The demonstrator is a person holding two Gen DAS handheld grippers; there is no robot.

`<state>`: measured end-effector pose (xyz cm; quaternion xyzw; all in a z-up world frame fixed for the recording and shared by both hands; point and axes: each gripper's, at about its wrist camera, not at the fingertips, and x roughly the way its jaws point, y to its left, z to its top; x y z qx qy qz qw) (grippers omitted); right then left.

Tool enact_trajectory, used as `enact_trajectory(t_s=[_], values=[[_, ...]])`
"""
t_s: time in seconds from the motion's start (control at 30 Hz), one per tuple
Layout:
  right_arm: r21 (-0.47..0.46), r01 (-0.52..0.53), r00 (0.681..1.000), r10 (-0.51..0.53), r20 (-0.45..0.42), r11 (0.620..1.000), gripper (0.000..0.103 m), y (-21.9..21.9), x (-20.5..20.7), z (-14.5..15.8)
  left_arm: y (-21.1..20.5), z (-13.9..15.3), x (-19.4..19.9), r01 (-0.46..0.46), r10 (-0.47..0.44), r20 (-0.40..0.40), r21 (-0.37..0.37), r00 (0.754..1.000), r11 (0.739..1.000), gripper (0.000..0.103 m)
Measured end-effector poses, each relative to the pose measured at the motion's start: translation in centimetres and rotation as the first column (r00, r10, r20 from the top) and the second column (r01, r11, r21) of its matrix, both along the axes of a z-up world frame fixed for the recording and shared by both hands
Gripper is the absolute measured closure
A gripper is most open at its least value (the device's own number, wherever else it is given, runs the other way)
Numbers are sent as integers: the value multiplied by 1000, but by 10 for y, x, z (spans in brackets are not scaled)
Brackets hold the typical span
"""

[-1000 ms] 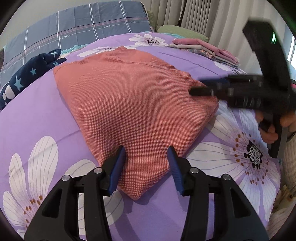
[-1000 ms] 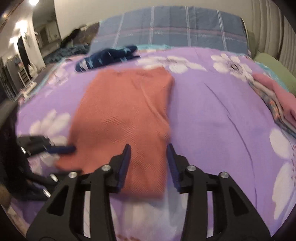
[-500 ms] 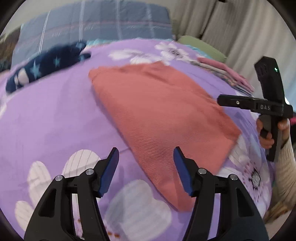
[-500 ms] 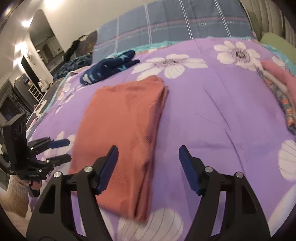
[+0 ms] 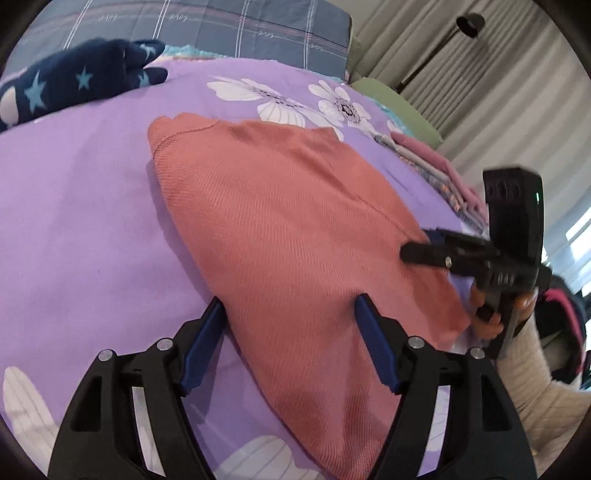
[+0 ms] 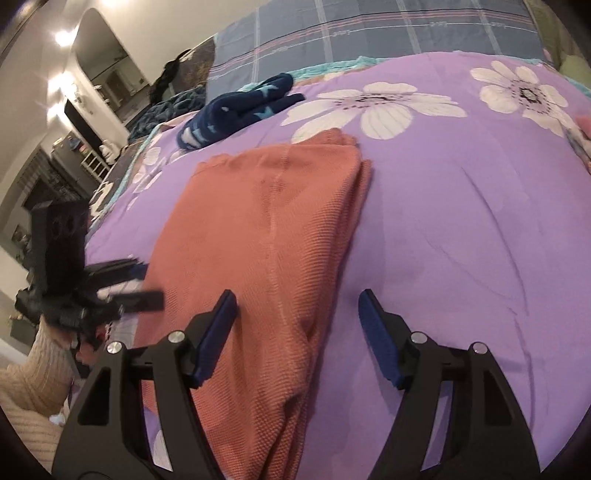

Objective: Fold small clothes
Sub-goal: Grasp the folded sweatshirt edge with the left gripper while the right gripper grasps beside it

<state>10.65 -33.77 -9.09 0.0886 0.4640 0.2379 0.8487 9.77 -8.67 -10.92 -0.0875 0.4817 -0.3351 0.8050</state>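
We log no box, basket or other container on the purple flowered bedspread; the clothes lie straight on it. The task's piece, a coral knit garment, lies folded into a long panel across the middle of the bed, one narrow end toward the plaid pillow.

Left gripper: jaws are opening and stand wide, with the near edge of the garment between the blue pads, which do not press on it. Right gripper: jaws wide, straddling the garment's right edge without pinching it, so that one pad is over cloth and the other over bare bedspread.

A navy star-print garment lies bunched near the pillow, well apart from the coral one. A stack of folded clothes sits at the bed's far side beside a green cushion.

Hard to make out: in the left view the right gripper is motion-blurred, and the hand on its handle is mostly covered. We cannot tell how many layers the coral fold has. Its nearest end is cut off behind the grippers' bodies. The stack is cut off at the right view's edge.
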Motion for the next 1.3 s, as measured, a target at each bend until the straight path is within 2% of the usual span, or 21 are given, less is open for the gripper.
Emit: enact_trajectory(t_s=[0.07, 0.17, 0.27, 0.4, 0.5, 0.53, 0.57, 0.67, 0.77, 0.93, 1.13, 1.2, 1.3], values=[[-6, -17, 1000, 17, 0, 1000, 32, 1, 0, -1, 3, -2, 7, -5, 5, -6, -13, 1000, 1000, 31], [0, -8, 1000, 8, -24, 1000, 32, 2, 7, -6, 2, -7, 22, -32, 32, 26, 8, 999, 999, 31], [14, -20, 999, 20, -27, 1000, 29, 6, 21, -10, 3, -12, 39, -55, 56, 27, -34, 998, 998, 33], [92, -8, 999, 11, -34, 996, 29, 3, 46, -15, 4, -14, 52, -56, 57, 26, -52, 998, 997, 45], [112, 11, 1000, -8, -29, 994, 48, 3, 56, -12, 5, -11, 49, -40, 41, 39, -48, 998, 998, 57], [127, -4, 999, 10, -45, 992, 58, 4, 56, -12, 6, -10, 46, -37, 39, 50, -40, 998, 999, 58], [134, -14, 998, 23, -61, 991, 58, 5, 54, -13, 5, -7, 41, -35, 36, 67, -23, 997, 999, 58], [59, -47, 998, 49, -39, 997, 56, 10, 37, -6, 5, -4, 30, -18, 15, 109, 24, 994, 1000, 57], [41, -69, 996, 71, -53, 997, 54, 2, 19, -1, 11, -7, 26, -2, 1, 80, 5, 997, 1000, 51], [107, -76, 991, 87, -105, 991, 46, -5, 27, -13, 14, -16, 35, 12, -10, 37, -55, 999, 998, 47], [186, -77, 990, 98, -105, 979, 43, 16, 64, -24, 7, -17, 45, 34, -32, 32, -66, 999, 997, 47], [180, -79, 989, 100, -113, 981, 41, 19, 66, -20, 8, -17, 44, 38, -35, 40, -69, 999, 997, 47], [112, -113, 988, 124, -91, 987, 42, 20, 55, -14, 12, -19, 43, 39, -36, 38, -92, 999, 995, 47]])
